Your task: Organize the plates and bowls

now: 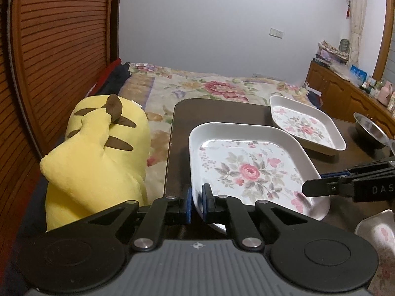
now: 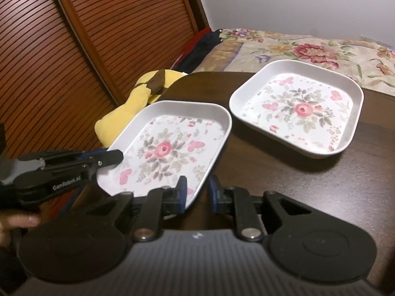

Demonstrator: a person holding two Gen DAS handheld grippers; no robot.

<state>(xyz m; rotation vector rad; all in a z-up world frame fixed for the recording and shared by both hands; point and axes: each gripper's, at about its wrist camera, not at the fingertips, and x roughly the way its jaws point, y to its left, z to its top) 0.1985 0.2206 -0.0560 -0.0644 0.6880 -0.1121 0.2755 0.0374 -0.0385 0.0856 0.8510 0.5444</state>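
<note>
A square white plate with a pink rose print [image 1: 249,170] [image 2: 170,148] is held tilted above the dark table [image 1: 222,111] [image 2: 271,172]. My left gripper [image 1: 196,204] is shut on its near rim; it shows from the side in the right wrist view [image 2: 111,157]. My right gripper [image 2: 197,193] clamps the plate's opposite rim, its jaws close around the edge; in the left wrist view it enters from the right [image 1: 321,185]. A second matching plate [image 1: 306,125] [image 2: 298,108] lies flat on the table beyond.
A steel bowl [image 1: 370,130] stands at the table's right. Another floral dish [image 1: 380,241] is at the near right. A yellow plush toy [image 1: 98,157] [image 2: 138,98] lies left of the table. A floral bed [image 1: 209,86] and wooden slatted headboard [image 1: 49,49] lie behind.
</note>
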